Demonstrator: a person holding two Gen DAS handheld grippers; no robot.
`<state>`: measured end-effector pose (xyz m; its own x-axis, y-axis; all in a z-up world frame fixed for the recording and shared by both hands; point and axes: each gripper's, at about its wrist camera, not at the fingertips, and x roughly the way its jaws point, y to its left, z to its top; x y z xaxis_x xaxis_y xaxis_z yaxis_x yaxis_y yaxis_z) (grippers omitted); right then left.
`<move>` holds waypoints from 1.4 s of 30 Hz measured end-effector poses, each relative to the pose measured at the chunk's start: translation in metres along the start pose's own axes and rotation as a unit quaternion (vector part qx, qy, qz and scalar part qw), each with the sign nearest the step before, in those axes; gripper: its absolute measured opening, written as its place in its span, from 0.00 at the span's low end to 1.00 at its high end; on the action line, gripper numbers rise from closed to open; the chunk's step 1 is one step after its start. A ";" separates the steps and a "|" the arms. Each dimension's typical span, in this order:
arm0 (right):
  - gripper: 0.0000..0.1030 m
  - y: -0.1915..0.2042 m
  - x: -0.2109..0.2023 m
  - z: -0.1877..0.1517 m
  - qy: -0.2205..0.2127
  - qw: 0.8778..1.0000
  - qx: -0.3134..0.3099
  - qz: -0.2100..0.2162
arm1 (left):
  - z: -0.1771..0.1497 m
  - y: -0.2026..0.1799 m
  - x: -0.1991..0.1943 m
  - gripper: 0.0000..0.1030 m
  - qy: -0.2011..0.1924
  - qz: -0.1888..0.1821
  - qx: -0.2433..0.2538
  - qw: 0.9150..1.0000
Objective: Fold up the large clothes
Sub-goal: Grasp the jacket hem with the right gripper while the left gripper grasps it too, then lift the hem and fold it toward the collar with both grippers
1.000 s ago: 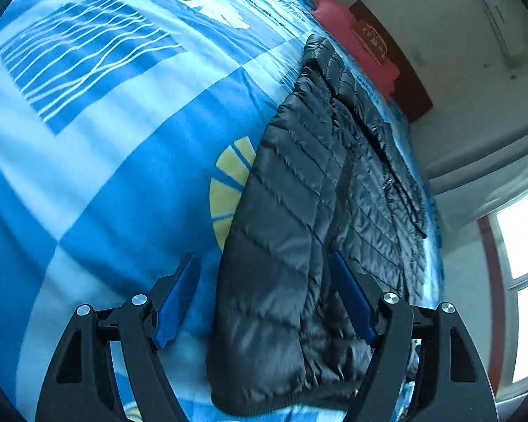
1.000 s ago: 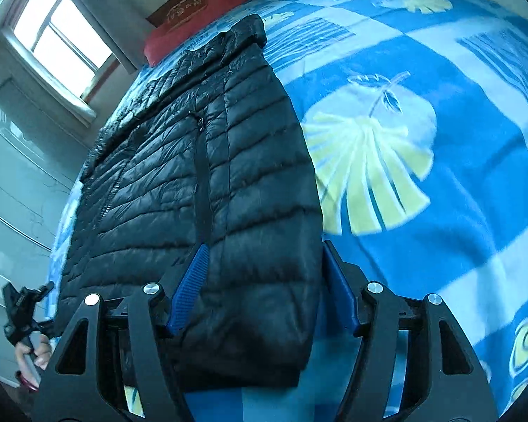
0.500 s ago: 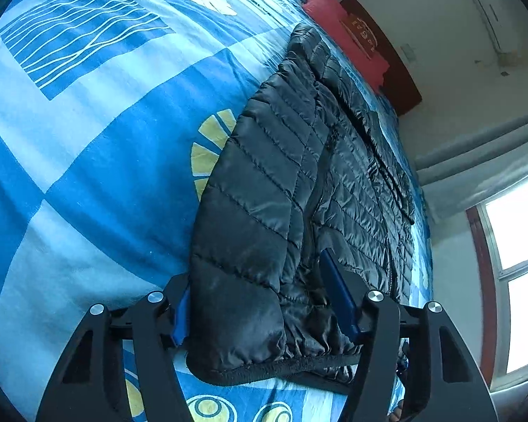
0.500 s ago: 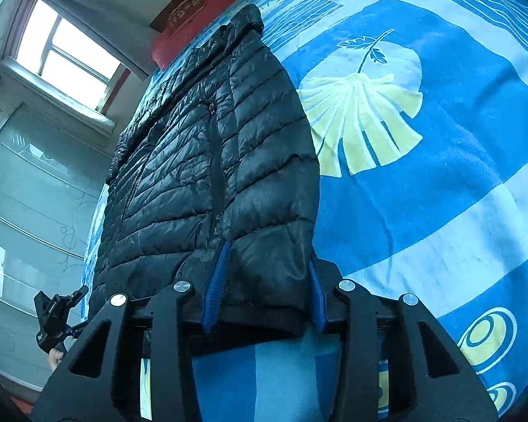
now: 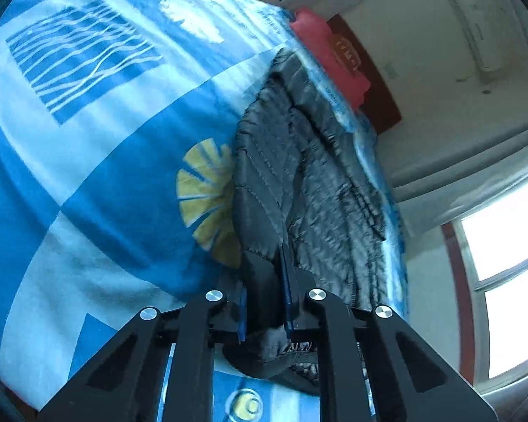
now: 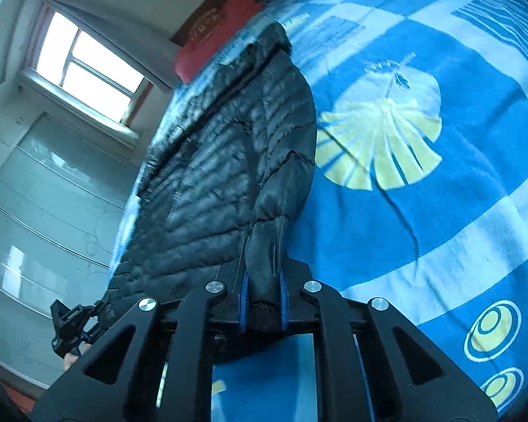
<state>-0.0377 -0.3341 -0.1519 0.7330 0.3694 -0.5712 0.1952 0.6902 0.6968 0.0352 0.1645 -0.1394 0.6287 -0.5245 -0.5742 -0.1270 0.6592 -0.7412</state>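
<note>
A black quilted down jacket [image 5: 316, 193] lies lengthwise on a blue patterned bedspread [image 5: 105, 140], hood end far away near a red pillow [image 5: 327, 56]. My left gripper [image 5: 264, 281] is shut on one near corner of the jacket's hem, the fabric bunched between its blue pads and lifted off the bed. In the right wrist view the jacket [image 6: 211, 176] stretches away to the left. My right gripper [image 6: 263, 281] has its jaws closing, with the other hem corner pinched tight between the pads. The left gripper [image 6: 70, 320] also shows small at the lower left, beyond the hem.
The bedspread [image 6: 440, 228] spreads wide to the right of the jacket, with yellow leaf prints. A red pillow [image 6: 211, 38] and dark headboard stand at the far end. A window [image 6: 88, 59] and pale cabinet doors [image 6: 35, 211] are on the left side.
Both grippers went from wide apart around the hem to closed on it. Each has risen a little, and the hem corners now bunch up and lift from the bed.
</note>
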 end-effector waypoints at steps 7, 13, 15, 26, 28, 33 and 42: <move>0.11 0.022 -0.025 0.010 -0.021 0.998 0.002 0.054 | 0.005 -0.035 -0.026 0.11 -0.026 -0.042 0.025 0.998; 0.11 0.038 -0.038 0.021 -0.037 0.996 0.000 0.086 | 0.017 -0.056 -0.043 0.10 -0.045 -0.071 0.033 0.996; 0.11 0.041 -0.042 0.030 -0.045 0.994 0.003 0.099 | 0.022 -0.060 -0.044 0.10 -0.050 -0.077 0.029 0.995; 0.11 0.061 -0.011 0.115 -0.076 0.988 0.006 0.135 | 0.097 -0.077 -0.004 0.10 -0.062 -0.087 0.017 0.994; 0.11 0.065 0.004 0.135 -0.080 0.988 0.004 0.136 | 0.120 -0.078 0.018 0.10 -0.057 -0.090 0.002 0.994; 0.11 0.077 0.051 0.190 -0.087 0.987 0.013 0.135 | 0.167 -0.090 0.071 0.10 -0.053 -0.076 0.004 0.996; 0.11 0.052 0.167 0.263 -0.061 0.994 0.050 0.070 | 0.222 -0.096 0.175 0.10 -0.031 -0.017 0.033 0.999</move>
<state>0.2659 -0.4000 -0.0969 0.8302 0.3746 -0.4129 0.1447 0.5703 0.8086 0.3281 0.1293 -0.0913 0.6780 -0.5143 -0.5252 -0.0551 0.6769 -0.7340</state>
